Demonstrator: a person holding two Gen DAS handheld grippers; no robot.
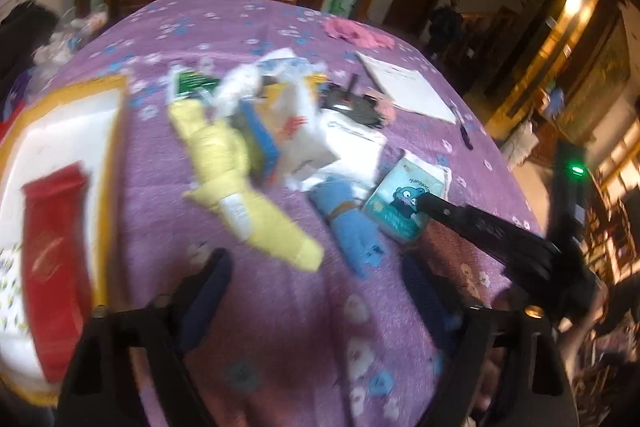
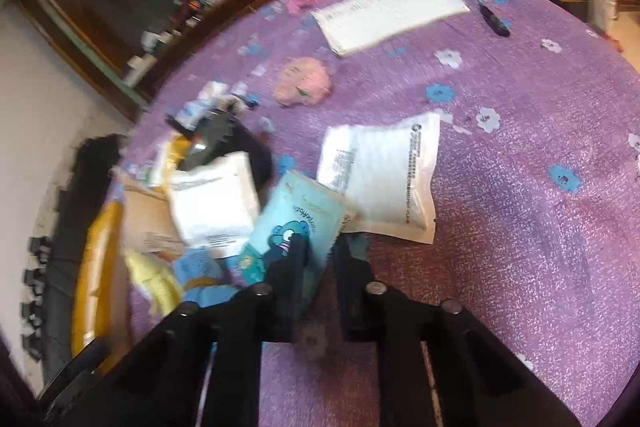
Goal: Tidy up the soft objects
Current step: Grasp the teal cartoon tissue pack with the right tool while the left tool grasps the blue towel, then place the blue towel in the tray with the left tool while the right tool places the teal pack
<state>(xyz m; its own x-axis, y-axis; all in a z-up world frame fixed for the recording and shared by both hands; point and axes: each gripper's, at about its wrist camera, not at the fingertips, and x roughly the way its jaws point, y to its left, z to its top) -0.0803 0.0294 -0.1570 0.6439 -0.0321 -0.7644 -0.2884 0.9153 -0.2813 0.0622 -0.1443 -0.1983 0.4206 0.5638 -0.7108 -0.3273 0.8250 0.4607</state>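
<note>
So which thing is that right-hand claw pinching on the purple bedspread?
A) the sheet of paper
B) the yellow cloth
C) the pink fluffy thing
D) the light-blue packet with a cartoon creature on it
D: in the right wrist view the right gripper has its fingers closed on the edge of the light-blue cartoon packet, while the yellow cloth, the pink fluffy thing and the sheet of paper lie apart from it.

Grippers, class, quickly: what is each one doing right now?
Left gripper: open, holding nothing.
Right gripper: fingers shut on the teal cartoon packet.
</note>
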